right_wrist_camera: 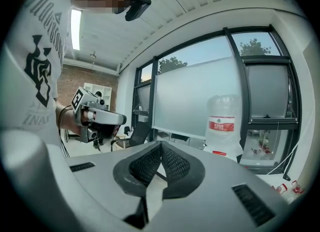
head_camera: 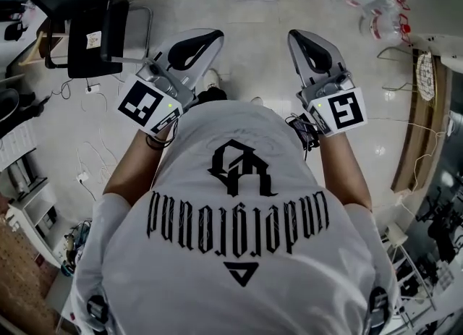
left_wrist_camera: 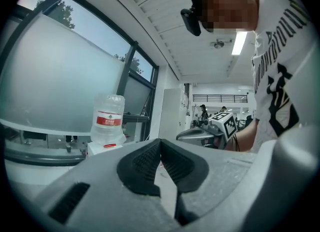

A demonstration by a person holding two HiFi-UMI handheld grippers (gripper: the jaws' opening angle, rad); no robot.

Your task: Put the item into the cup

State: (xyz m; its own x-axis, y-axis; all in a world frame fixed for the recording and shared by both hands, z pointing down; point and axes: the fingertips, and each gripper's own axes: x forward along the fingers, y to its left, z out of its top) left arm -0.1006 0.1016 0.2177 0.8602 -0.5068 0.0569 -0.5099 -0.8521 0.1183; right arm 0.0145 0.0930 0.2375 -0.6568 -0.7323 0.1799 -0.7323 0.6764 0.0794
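The left grey tool [left_wrist_camera: 160, 143] and right grey tool [right_wrist_camera: 160, 146] are both closed on nothing, black ribbed pads [left_wrist_camera: 145, 163] meeting tip to tip; the person's white printed T-shirt [head_camera: 239, 254] blocks much of the head view; neither cup nor item can be made out anywhere.

White short-sleeved T-shirt [head_camera: 239, 254] with black gothic lettering, logo and triangle. Black bands [head_camera: 158, 140] on left wrist. Grey left gripper [left_wrist_camera: 160, 143] and right gripper [right_wrist_camera: 161, 146], black ribbed pads [left_wrist_camera: 145, 163], black-and-white marker cubes [head_camera: 148, 105].
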